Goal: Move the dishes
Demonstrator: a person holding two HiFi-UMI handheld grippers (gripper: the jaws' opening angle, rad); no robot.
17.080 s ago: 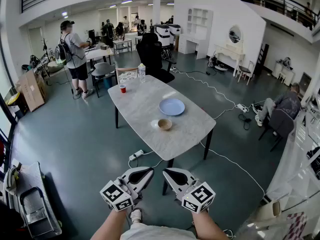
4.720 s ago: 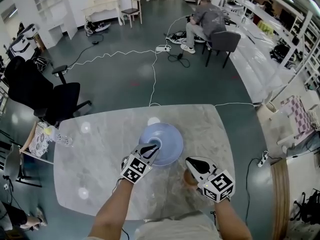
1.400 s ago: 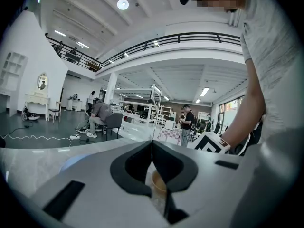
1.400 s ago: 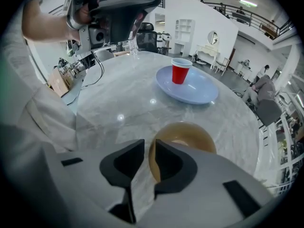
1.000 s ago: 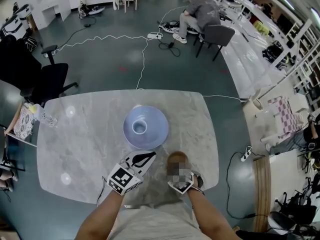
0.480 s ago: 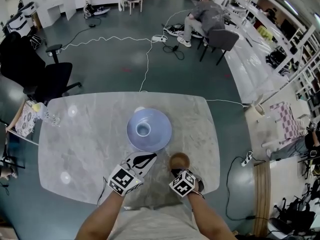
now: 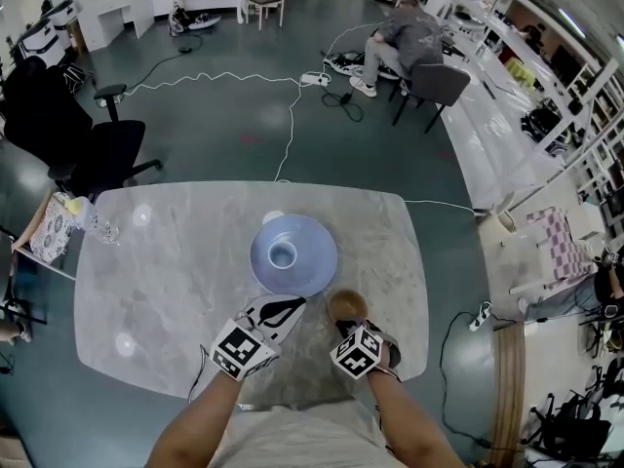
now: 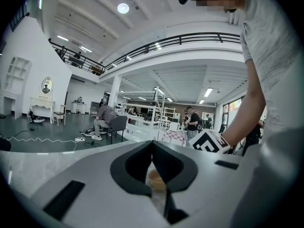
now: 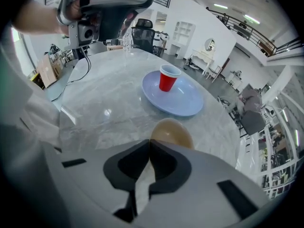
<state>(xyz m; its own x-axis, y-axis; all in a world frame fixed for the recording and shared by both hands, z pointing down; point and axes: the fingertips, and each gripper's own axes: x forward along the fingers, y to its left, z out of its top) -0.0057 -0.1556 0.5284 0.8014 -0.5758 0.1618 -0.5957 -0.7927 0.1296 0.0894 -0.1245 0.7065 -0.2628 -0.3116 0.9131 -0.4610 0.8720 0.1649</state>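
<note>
A brown bowl (image 7: 348,305) sits near the front of the marble table (image 7: 166,281), just in front of a blue plate (image 7: 314,269). A red cup (image 9: 167,78) stands upright on the plate (image 9: 185,102). My right gripper (image 7: 348,328) points steeply down, its jaws closed together at the near rim of the bowl (image 9: 173,133); in the right gripper view its tips (image 9: 150,142) hide that rim. My left gripper (image 7: 291,305) lies level to the left of the bowl, shut with nothing in it. Past its tips (image 8: 152,144) the bowl (image 8: 156,179) shows.
A clear bottle (image 7: 93,224) stands at the table's far left corner. A black office chair (image 7: 73,154) is beyond that corner. White cables (image 7: 292,115) run over the floor behind the table. A person (image 7: 409,32) sits at the back right.
My right gripper and the brown bowl have shifted a little toward the blue plate. The left gripper has stayed where it was.
</note>
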